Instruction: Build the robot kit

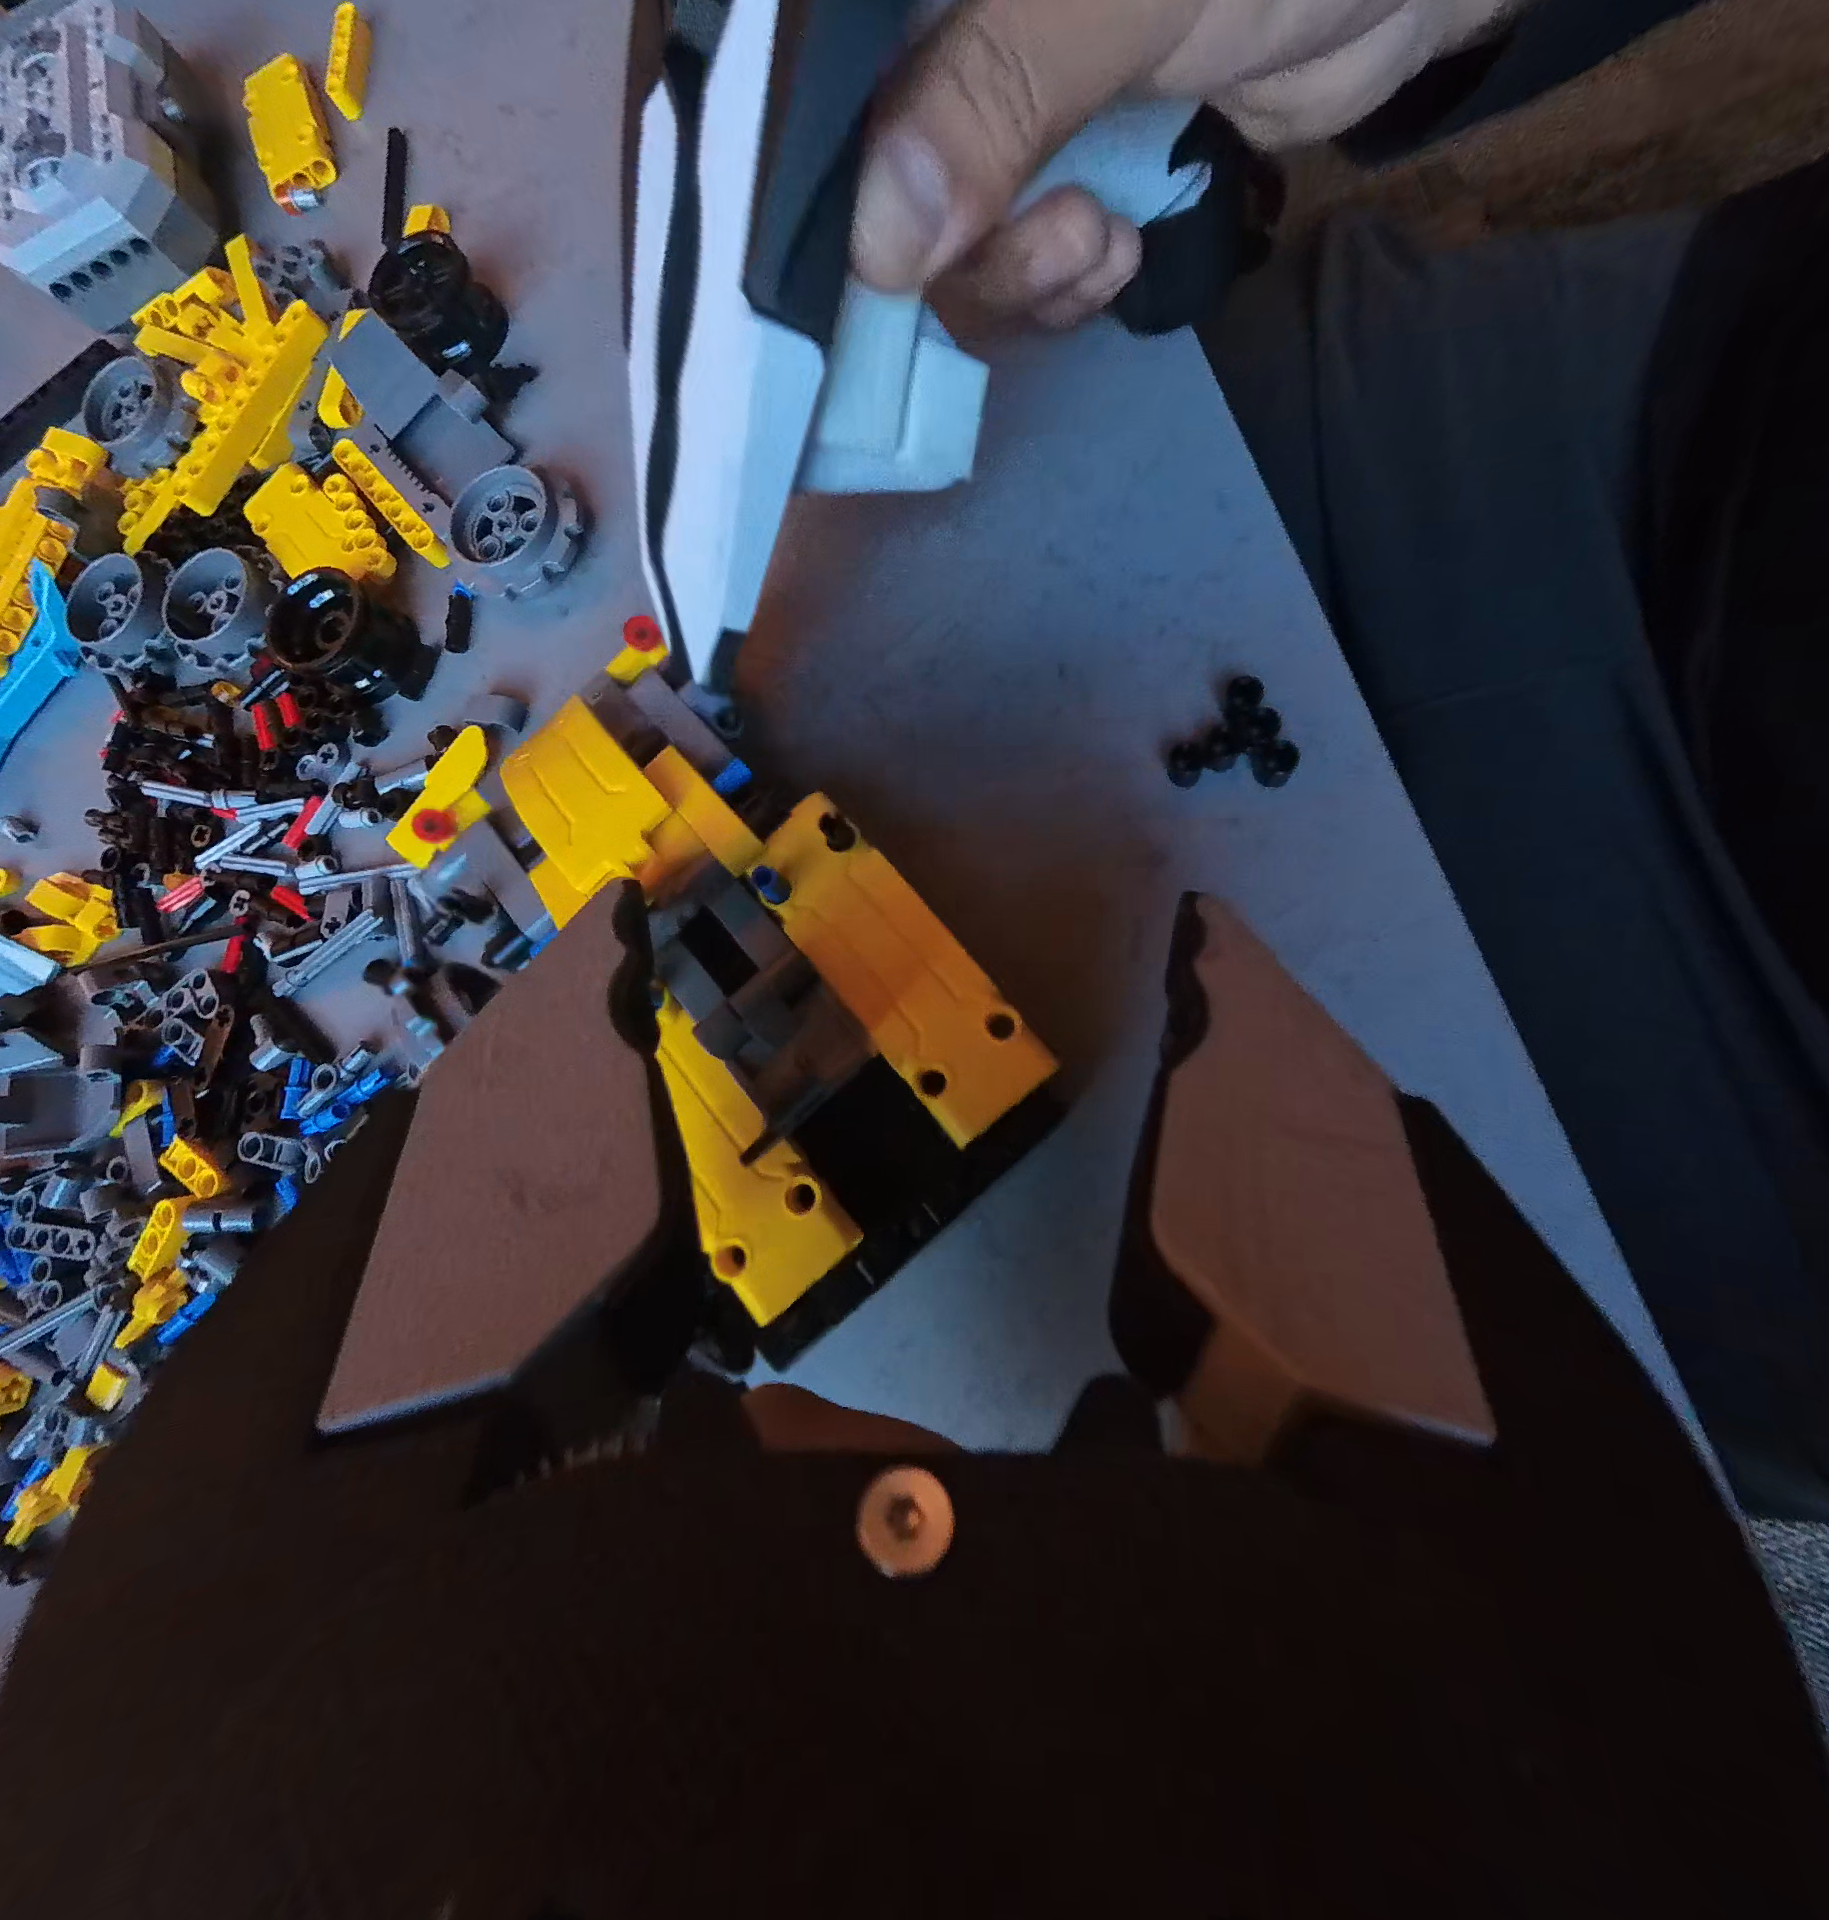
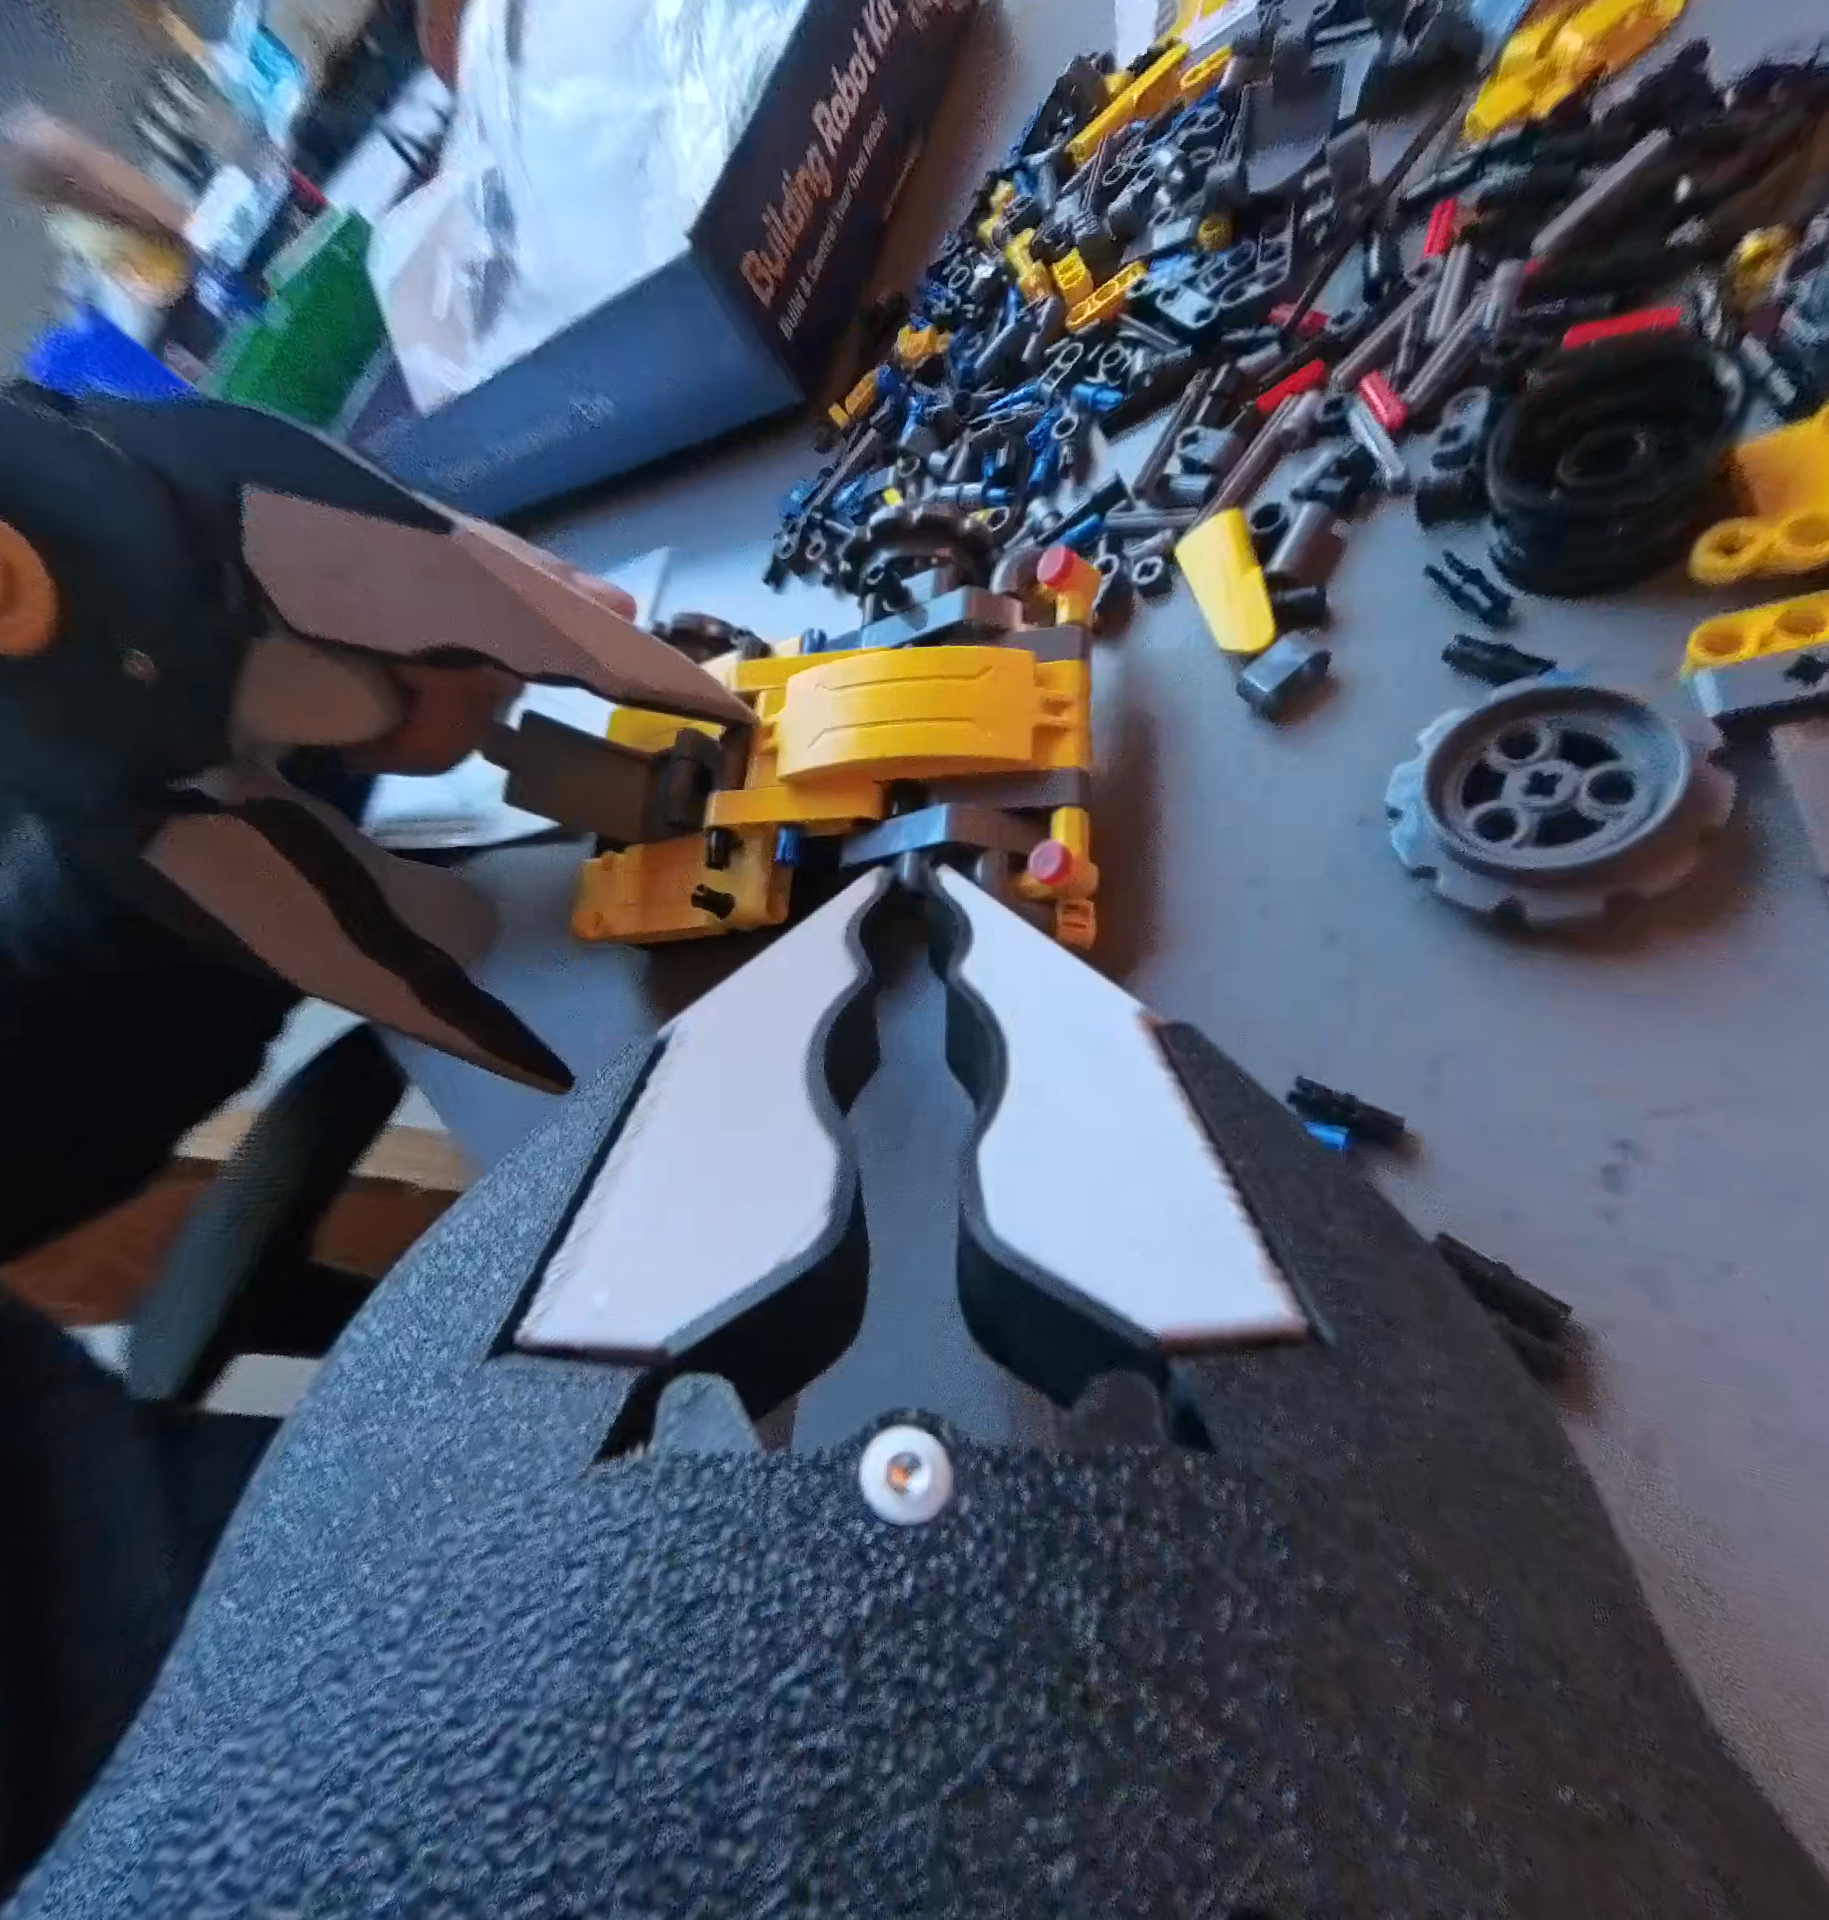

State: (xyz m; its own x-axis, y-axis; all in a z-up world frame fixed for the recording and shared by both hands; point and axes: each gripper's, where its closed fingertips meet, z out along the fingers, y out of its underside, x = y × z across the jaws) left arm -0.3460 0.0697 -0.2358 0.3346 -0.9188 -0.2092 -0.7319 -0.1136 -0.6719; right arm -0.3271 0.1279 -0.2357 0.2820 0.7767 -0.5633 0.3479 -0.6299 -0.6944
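Yellow and black plastic fills the space ahead of both my tools: a half-built brick vehicle (image 1: 785, 997) lying on the grey table (image 1: 993, 665). My left tool (image 1: 910, 925) is spread wide around the model's rear, one finger (image 1: 536, 1164) overlapping its side and the other standing clear of it. My right tool (image 2: 910, 883) has its tips drawn nearly together at the model's front end, pinching what looks like a small dark pin (image 2: 908, 871) there, though the contact is too small to be sure. From the right wrist view my left tool (image 2: 661, 894) reaches the model from the far side, its upper finger touching the yellow curved panel (image 2: 920, 717). Beyond the model, away from me, lies a heap of loose parts (image 2: 1201, 312) in black, blue, red and yellow. Beside the model's front sit a grey wheel hub (image 2: 1559, 800) and a black tyre (image 2: 1606, 457). A dark printed box (image 2: 785, 229) stands behind the heap. Near the model, toward the table edge, is a small cluster of black connectors (image 1: 1232, 732). A hand (image 1: 993, 156) grips the right tool's pale handle.
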